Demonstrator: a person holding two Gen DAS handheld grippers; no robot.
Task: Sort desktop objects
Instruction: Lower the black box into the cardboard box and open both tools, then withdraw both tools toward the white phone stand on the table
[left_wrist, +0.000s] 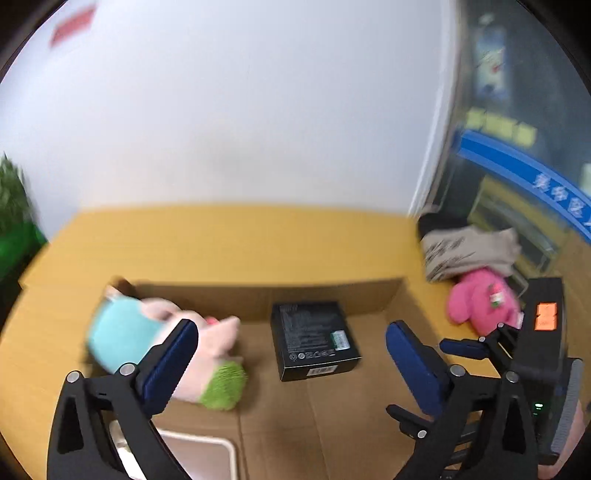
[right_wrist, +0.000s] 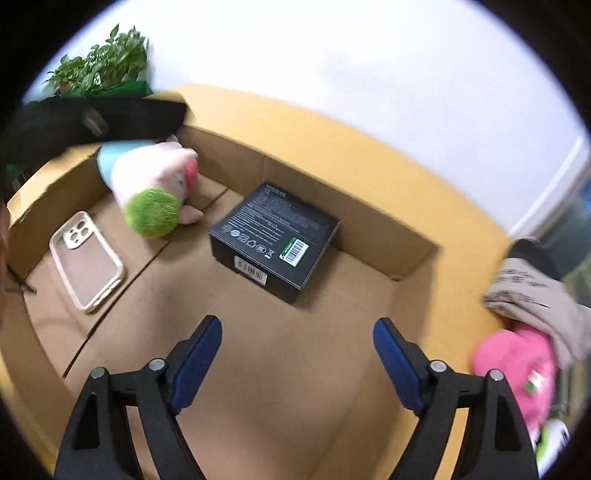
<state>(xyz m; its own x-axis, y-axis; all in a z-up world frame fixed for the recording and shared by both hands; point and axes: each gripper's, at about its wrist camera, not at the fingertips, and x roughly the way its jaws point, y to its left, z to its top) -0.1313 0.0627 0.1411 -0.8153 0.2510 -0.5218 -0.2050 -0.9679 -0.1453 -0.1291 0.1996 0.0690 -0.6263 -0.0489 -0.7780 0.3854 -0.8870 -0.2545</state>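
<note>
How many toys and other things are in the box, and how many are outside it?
In the box:
Plush toy: 1
Black carton: 1
Phone case: 1
Outside, on the table:
Pink plush: 1
Grey cloth: 1
Total: 5

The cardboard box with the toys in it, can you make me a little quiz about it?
1. True or false: the black box lies inside the cardboard box.
2. What lies nearest the phone case? A) plush toy B) pink plush
3. Fill in: the right gripper holds ____.

Key: 1 true; 2 A; 3 nothing, its fingers stand apart.
</note>
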